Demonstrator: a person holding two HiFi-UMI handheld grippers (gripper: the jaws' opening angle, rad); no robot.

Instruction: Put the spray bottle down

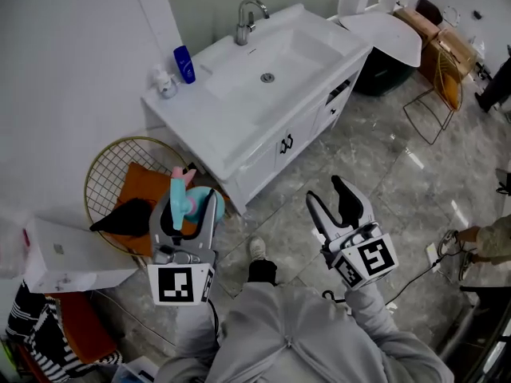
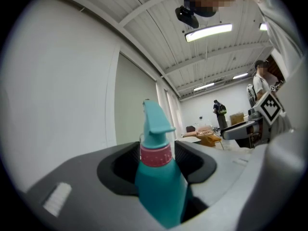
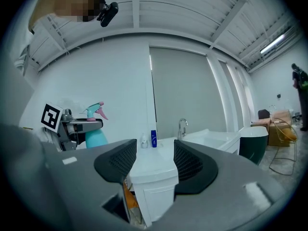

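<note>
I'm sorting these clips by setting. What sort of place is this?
Probably a bathroom mock-up inside a larger hall: a white vanity with a sink and tap, a marble-look tiled floor, yet the left gripper view shows an open hall with strip lights beyond.

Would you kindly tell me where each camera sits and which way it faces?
Head view: on the person's head, looking steeply down at the sink cabinet; grey sleeves, the left gripper holding the spray bottle and the open right gripper show.
Left gripper view: on that gripper, tilted up at wall and ceiling; its jaws clamp the spray bottle.
Right gripper view: on that gripper, facing the sink cabinet; jaws apart, empty.
Shared: head and right gripper views both show sink cabinet, faucet, spray bottle.
</note>
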